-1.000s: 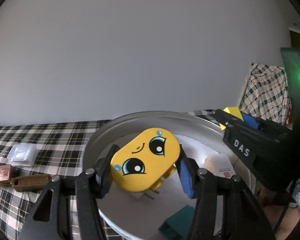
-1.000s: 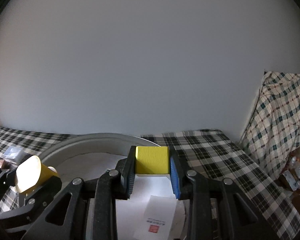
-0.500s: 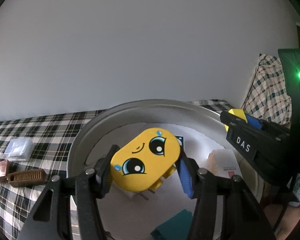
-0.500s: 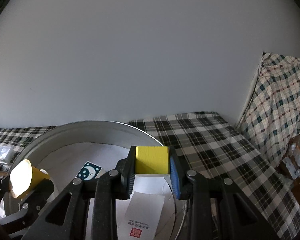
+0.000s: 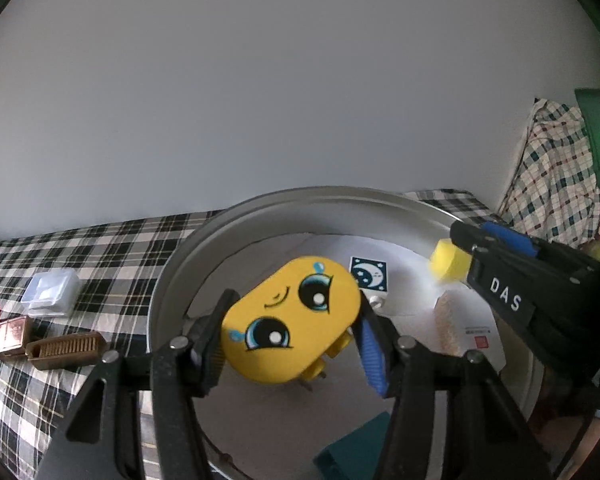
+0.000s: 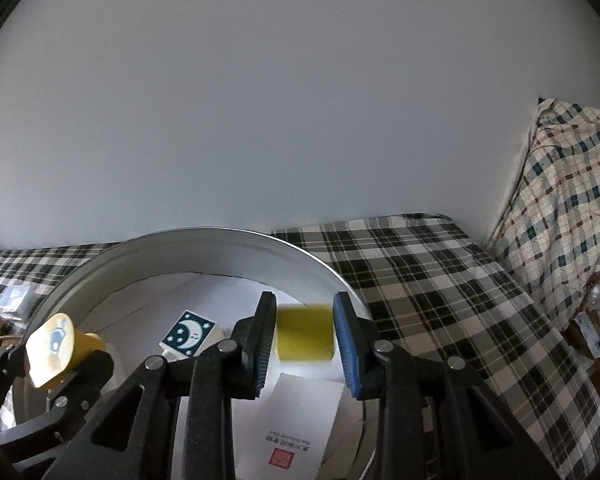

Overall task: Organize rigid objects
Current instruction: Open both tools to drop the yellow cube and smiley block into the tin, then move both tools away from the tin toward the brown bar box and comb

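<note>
A round tray sits on the checked cloth, small boxes to its left.

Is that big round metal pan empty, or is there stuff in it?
Not empty: the metal pan holds a moon-printed block, a white paper and a teal box.

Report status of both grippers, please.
Left fingers just opening, yellow face toy between them, over pan. Right fingers around blurred yellow block, grip unclear. Card in pan.
</note>
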`<state>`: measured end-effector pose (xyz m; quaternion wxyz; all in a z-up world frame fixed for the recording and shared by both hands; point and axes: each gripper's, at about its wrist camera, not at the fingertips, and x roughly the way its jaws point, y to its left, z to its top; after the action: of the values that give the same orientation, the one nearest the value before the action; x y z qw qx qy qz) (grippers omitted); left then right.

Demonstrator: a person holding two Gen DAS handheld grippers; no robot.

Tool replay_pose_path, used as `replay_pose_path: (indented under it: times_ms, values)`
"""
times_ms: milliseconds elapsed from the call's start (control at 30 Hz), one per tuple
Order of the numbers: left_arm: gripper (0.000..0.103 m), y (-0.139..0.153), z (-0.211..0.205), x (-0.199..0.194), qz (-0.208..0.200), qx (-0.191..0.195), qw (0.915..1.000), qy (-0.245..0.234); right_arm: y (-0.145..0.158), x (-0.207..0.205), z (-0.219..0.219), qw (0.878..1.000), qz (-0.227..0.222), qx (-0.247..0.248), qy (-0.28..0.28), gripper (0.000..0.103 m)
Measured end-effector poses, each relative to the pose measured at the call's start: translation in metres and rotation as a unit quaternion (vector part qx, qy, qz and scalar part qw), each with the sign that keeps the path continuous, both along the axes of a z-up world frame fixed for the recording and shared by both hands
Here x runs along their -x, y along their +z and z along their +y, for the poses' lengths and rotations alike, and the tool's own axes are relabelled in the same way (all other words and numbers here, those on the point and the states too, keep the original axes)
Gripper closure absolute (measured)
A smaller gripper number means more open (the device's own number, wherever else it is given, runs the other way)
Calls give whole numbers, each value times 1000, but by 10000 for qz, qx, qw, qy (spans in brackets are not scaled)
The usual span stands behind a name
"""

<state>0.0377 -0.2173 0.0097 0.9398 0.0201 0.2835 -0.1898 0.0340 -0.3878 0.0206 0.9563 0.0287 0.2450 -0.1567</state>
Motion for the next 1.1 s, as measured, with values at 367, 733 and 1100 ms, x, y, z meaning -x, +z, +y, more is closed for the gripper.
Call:
replay_pose_path:
  times_ms: [367, 733, 1100]
  values:
    - [1, 13, 6, 24, -834, -87, 9965, 63, 5, 11, 11, 9992, -367, 122, 53, 20]
    - [0, 18, 36, 21, -930, 70, 9942, 529, 5, 15, 12, 9988, -484, 76, 46, 20]
    - [0, 15, 55, 25, -1157, -66, 9894, 875, 1, 23, 15, 9968, -734, 200, -258, 20]
